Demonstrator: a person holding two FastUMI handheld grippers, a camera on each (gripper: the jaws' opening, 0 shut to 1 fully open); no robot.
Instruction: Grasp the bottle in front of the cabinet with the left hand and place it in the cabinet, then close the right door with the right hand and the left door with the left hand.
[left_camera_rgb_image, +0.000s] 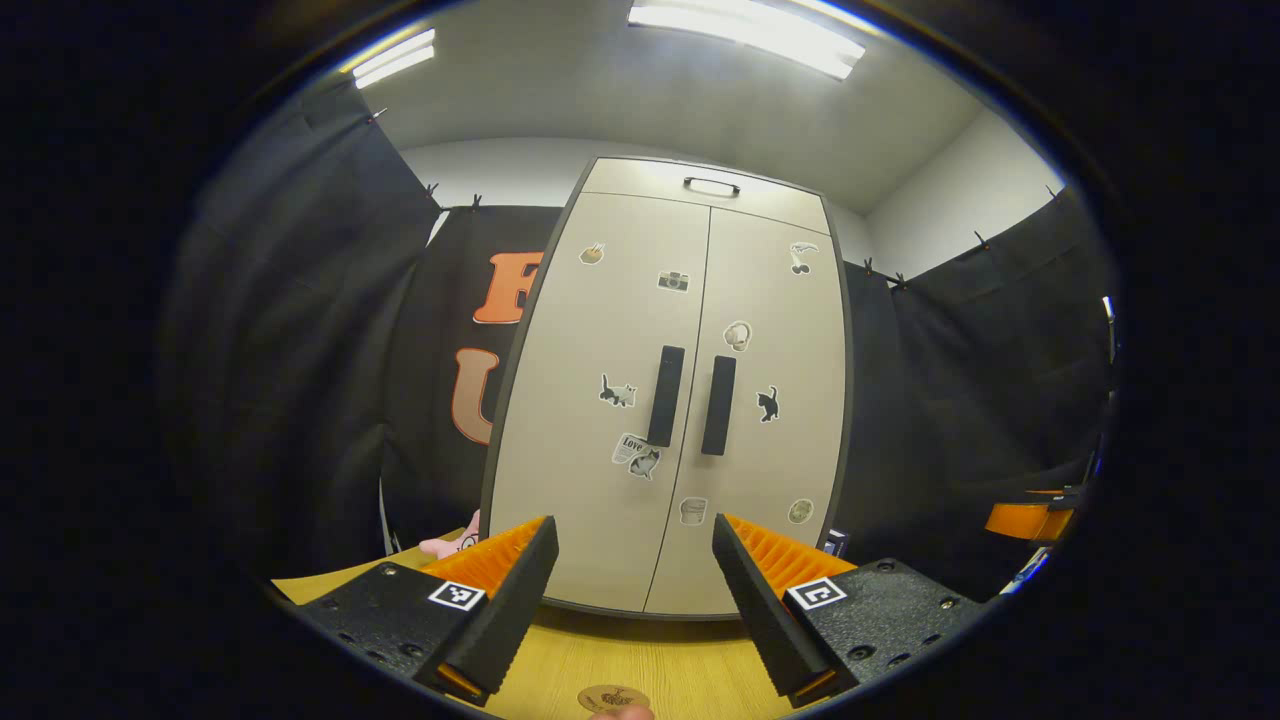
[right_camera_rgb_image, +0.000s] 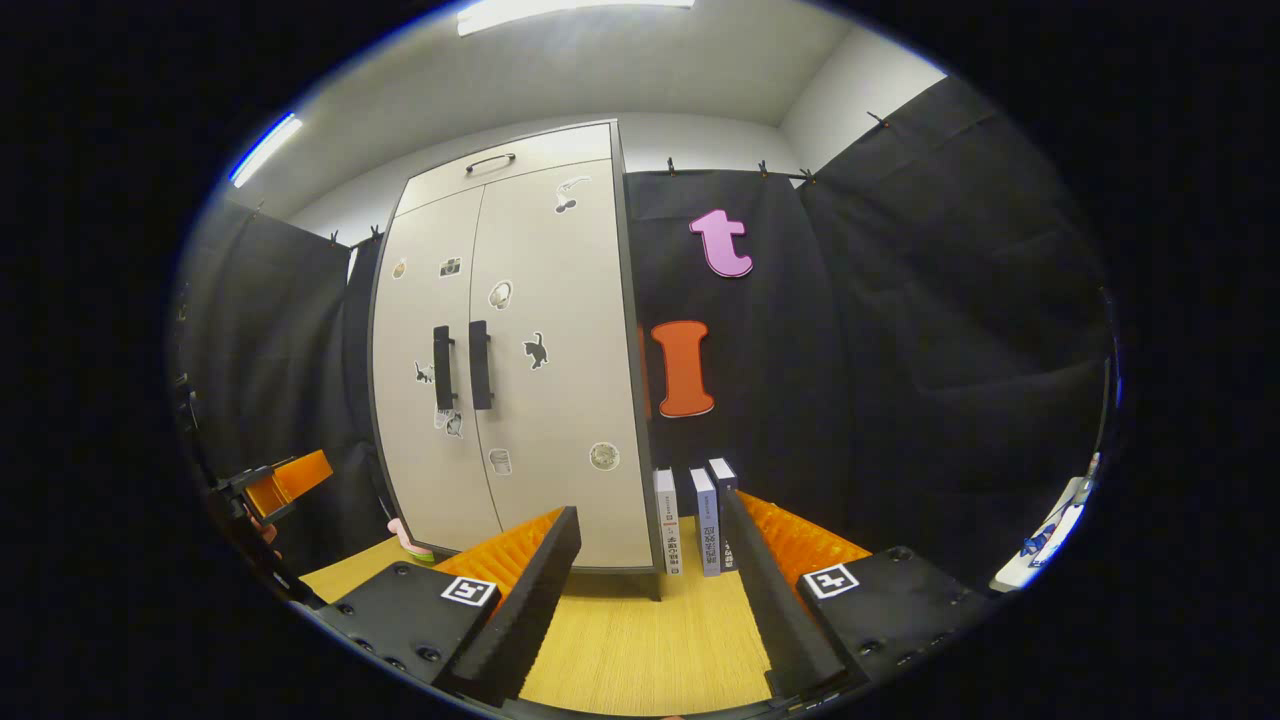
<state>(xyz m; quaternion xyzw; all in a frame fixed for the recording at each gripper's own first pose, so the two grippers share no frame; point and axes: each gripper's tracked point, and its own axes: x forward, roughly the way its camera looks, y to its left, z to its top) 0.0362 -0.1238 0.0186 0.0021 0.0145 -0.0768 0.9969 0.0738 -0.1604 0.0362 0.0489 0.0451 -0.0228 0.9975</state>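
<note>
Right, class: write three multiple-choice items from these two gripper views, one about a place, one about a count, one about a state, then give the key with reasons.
1. Where do the books stand?
A. Beside the cabinet
B. On top of the cabinet
C. Lying flat under the cabinet

2. How many books stand there?
A. One
B. Three
C. Six

3. How are the cabinet doors?
A. Both wide open
B. One open
C. Both shut

Key: 1 A, they stand upright on the wooden table against the cabinet's side. 2 B, three spines show. 3 C, the left door and right door meet, handles side by side.
</note>
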